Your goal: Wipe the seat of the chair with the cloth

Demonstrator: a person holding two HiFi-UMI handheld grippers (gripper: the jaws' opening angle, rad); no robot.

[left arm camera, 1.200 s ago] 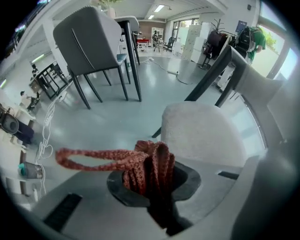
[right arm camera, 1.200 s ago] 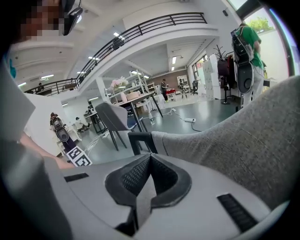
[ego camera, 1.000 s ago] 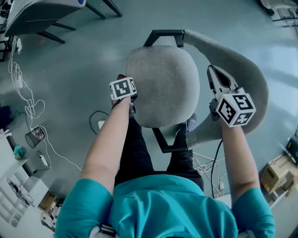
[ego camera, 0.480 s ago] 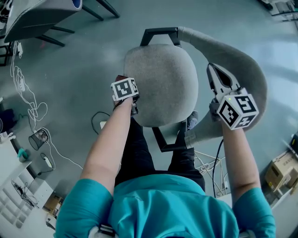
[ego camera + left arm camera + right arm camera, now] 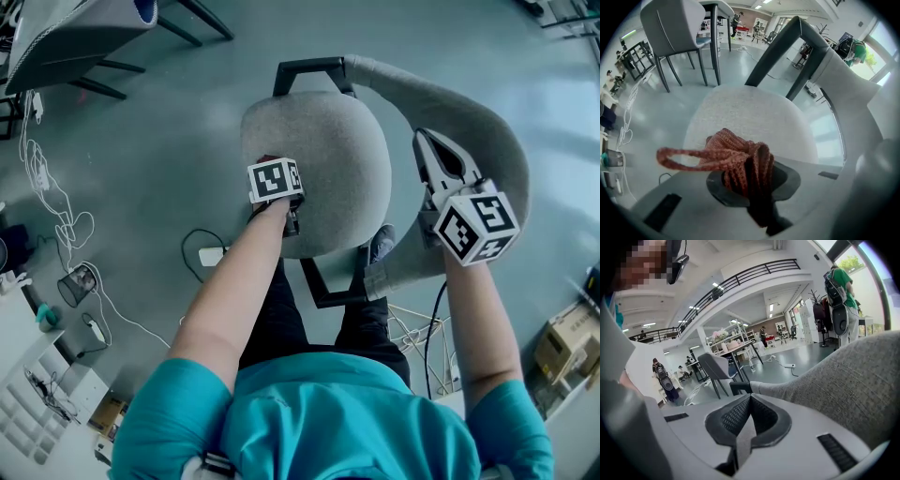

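The grey upholstered chair seat [image 5: 328, 159] lies below me, with its curved backrest [image 5: 469, 112] at the right. My left gripper [image 5: 274, 178] is over the seat's near left part, shut on a reddish-brown knitted cloth [image 5: 267, 159]. In the left gripper view the cloth [image 5: 740, 161] is bunched in the left gripper [image 5: 750, 178], one loop hanging out left, above the seat [image 5: 754, 117]. My right gripper [image 5: 427, 141] is shut and holds nothing, beside the backrest. Only grey fabric of the backrest [image 5: 843, 385] lies by the right gripper [image 5: 749, 401].
Black armrest frames [image 5: 309, 67] stand at the seat's far and near sides. White cables [image 5: 52, 211], a mesh bin [image 5: 75, 278] and a power strip [image 5: 211, 255] lie on the floor at the left. Another chair [image 5: 675, 28] stands beyond. Cardboard boxes [image 5: 567, 342] sit at the right.
My left gripper has moved right with the cloth, from the seat's left edge onto the seat. The right gripper has stayed by the backrest.
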